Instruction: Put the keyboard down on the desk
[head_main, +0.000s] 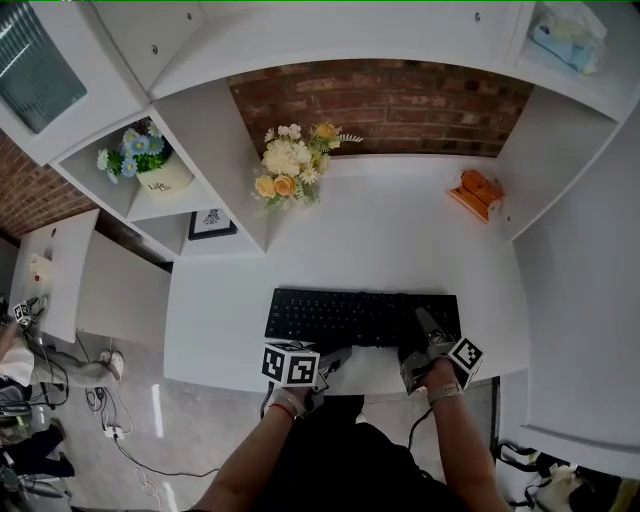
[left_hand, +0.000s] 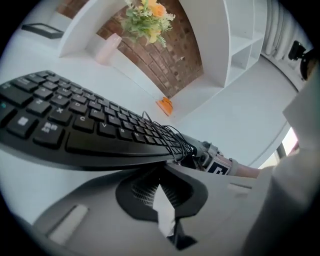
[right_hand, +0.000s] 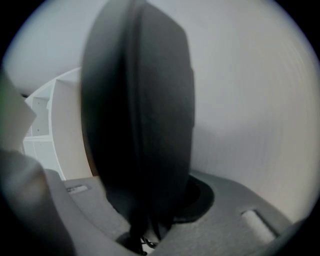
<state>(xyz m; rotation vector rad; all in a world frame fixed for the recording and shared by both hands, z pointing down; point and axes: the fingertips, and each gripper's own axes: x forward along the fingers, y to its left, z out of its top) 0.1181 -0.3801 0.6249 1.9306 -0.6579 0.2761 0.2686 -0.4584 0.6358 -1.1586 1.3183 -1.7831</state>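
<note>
Black keyboard (head_main: 362, 317) runs left to right along the table's (head_main: 400, 240) lower edge; right tongs (head_main: 425, 330) grip its right end, left tongs (head_main: 333, 360) are closed and empty.

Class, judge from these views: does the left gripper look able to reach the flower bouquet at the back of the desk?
Probably yes: the left gripper is shut and empty, and only the flat keyboard and bare desk lie between it and the bouquet.

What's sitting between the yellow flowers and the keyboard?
Nothing. In the head view, only bare white desk lies between the yellow flowers and the keyboard.
</note>
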